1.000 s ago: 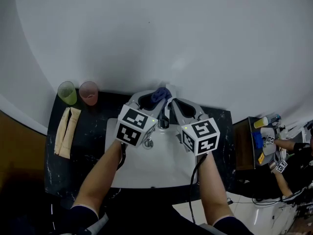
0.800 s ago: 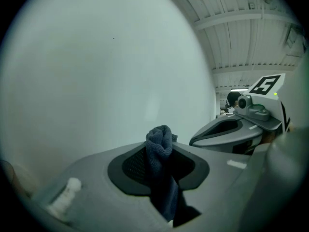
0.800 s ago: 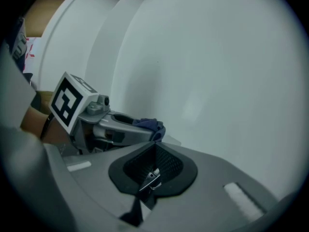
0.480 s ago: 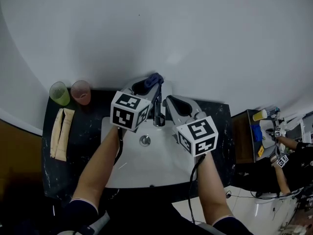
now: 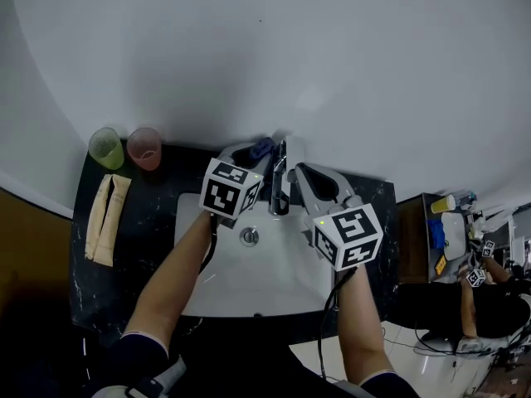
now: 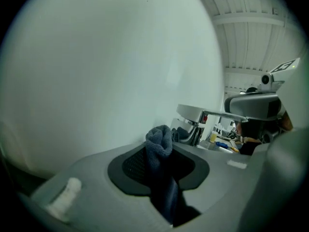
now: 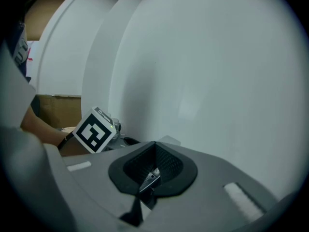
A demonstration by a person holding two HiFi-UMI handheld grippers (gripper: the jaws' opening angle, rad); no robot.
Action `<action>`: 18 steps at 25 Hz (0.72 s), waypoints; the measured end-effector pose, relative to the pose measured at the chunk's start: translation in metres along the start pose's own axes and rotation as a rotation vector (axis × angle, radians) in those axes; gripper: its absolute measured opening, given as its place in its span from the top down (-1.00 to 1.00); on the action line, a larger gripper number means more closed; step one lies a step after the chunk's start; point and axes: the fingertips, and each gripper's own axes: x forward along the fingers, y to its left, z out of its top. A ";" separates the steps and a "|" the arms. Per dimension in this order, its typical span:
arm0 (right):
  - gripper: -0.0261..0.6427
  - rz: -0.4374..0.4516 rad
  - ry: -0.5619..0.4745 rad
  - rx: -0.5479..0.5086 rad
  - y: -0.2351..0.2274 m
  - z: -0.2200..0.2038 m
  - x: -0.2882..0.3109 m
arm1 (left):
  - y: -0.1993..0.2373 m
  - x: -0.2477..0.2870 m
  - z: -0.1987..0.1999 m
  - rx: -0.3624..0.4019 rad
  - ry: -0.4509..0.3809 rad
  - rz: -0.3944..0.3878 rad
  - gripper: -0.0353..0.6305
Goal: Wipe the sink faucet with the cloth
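The chrome faucet (image 5: 280,181) stands at the back of the white sink (image 5: 274,293). My left gripper (image 5: 265,151) is just left of the faucet's top and is shut on a dark blue cloth (image 5: 260,148). In the left gripper view the cloth (image 6: 159,140) bunches up between the pads and hangs down inside the gripper (image 6: 162,154). The faucet (image 6: 192,121) shows just beyond it. My right gripper (image 5: 299,172) is at the faucet's right side. In the right gripper view it (image 7: 154,151) is shut, with a thin chrome piece (image 7: 150,179), the faucet's lever, between its pads.
A green cup (image 5: 106,148) and a pink cup (image 5: 145,146) stand at the back left of the black counter (image 5: 149,247). A folded beige towel (image 5: 106,218) lies in front of them. The drain (image 5: 248,236) is below the spout. A white wall rises close behind the faucet.
My left gripper has come down beside the faucet with the blue cloth still in it. The right gripper has stayed at the faucet's right side.
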 end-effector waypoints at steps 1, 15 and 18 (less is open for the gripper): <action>0.90 0.000 -0.001 0.002 0.000 0.000 0.000 | 0.001 0.001 -0.003 0.008 0.015 0.007 0.62; 0.90 0.000 -0.006 0.010 -0.001 0.000 0.000 | 0.004 0.010 -0.054 0.167 0.289 0.037 0.63; 0.90 0.000 -0.006 0.013 -0.001 0.000 0.000 | 0.002 0.009 -0.058 0.186 0.321 0.022 0.63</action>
